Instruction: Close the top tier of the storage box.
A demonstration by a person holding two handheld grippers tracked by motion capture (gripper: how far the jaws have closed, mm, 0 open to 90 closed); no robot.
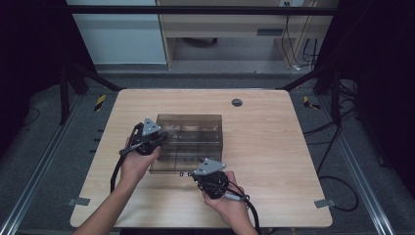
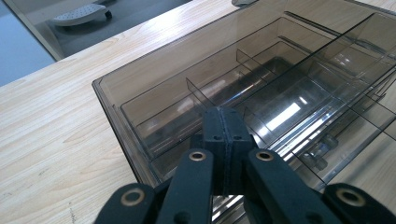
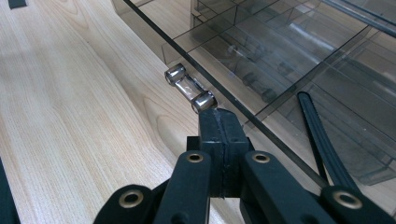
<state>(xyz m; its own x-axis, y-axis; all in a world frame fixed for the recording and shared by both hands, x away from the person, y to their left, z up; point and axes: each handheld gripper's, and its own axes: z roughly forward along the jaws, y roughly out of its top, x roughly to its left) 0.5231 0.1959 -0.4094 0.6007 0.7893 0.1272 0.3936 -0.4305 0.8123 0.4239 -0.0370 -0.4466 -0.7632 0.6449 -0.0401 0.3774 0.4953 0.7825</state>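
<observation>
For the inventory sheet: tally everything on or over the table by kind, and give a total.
Smoky clear compartment box: 1
Clear hinge-like barrel on the box's near edge: 1
Hand-held grippers, fingers shut: 2 (left gripper, right gripper)
Round grey cable port in the table: 1
Wooden table: 1
Total: 6

Left gripper (image 1: 157,138) fingers pressed together, right gripper (image 1: 198,172) likewise, forearms low

Glossy smoked clear-plastic organiser box (image 1: 190,137) on a matt pale wood-grain table (image 1: 274,147); matt black plastic gripper (image 2: 223,122).
</observation>
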